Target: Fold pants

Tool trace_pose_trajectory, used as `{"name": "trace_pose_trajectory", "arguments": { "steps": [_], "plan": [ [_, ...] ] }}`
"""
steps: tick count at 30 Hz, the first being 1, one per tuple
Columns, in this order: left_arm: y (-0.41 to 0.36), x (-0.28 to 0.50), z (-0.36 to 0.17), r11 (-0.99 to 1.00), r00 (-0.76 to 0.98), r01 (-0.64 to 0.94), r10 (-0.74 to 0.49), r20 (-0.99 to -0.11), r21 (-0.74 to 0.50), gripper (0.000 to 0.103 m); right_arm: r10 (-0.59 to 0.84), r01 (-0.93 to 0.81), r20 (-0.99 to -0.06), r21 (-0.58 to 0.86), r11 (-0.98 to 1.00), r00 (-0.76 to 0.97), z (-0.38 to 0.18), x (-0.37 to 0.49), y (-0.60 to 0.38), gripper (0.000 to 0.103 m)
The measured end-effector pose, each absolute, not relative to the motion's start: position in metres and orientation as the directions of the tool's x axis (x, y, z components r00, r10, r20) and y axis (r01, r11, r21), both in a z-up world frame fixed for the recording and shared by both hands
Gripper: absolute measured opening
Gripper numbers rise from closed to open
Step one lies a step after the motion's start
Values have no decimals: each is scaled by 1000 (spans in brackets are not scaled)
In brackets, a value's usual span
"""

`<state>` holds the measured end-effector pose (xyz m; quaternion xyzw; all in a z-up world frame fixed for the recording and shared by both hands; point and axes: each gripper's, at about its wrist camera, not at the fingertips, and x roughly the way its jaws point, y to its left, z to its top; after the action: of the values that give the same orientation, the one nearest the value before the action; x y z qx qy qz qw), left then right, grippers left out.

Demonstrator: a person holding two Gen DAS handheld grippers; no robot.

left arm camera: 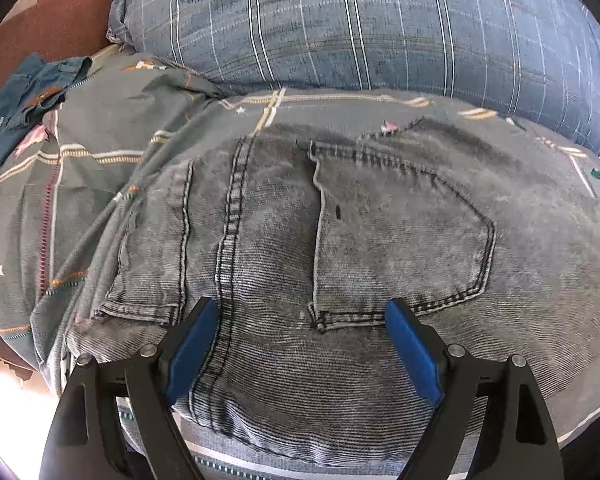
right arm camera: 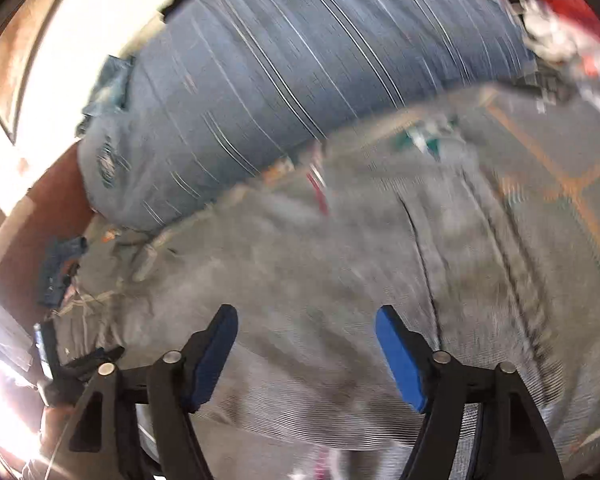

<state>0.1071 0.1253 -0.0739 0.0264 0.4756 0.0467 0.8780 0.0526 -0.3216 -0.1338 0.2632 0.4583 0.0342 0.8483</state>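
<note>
Showing the left wrist view: grey denim pants (left arm camera: 340, 232) lie seat-up on the patterned bedspread (left arm camera: 80, 208); left gripper (left arm camera: 300, 312), spread wide and empty, straddles a pocket hem. Right wrist view, blurred: right gripper (right arm camera: 306, 316) equally wide, empty above the pants (right arm camera: 300, 260). Denim likely heavy, limp; thick waistband offers firmest hold.

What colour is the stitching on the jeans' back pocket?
Black stitching on the back pocket of faded grey jeans; clearest in the left wrist view.

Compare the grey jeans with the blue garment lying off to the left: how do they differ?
The grey jeans are washed-out grey with black stitching; the blue garment is dark teal-blue. The jeans lie spread flat, back pocket up, right under the open left gripper; the blue garment sits crumpled at the far left edge of the bedcover, out of either gripper's span. Both rest on that cover.
</note>
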Motion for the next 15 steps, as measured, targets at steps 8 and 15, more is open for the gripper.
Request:
{"name": "trace_pose_trajectory", "arguments": {
  "steps": [8, 15],
  "plan": [
    [124, 102, -75, 995, 548, -61, 103, -830, 83, 87, 238, 129, -757, 390, 912, 608, -134, 52, -306, 81],
    [126, 103, -77, 994, 554, -69, 105, -826, 80, 93, 235, 127, -750, 390, 912, 618, -129, 49, -308, 83]
  ]
}}
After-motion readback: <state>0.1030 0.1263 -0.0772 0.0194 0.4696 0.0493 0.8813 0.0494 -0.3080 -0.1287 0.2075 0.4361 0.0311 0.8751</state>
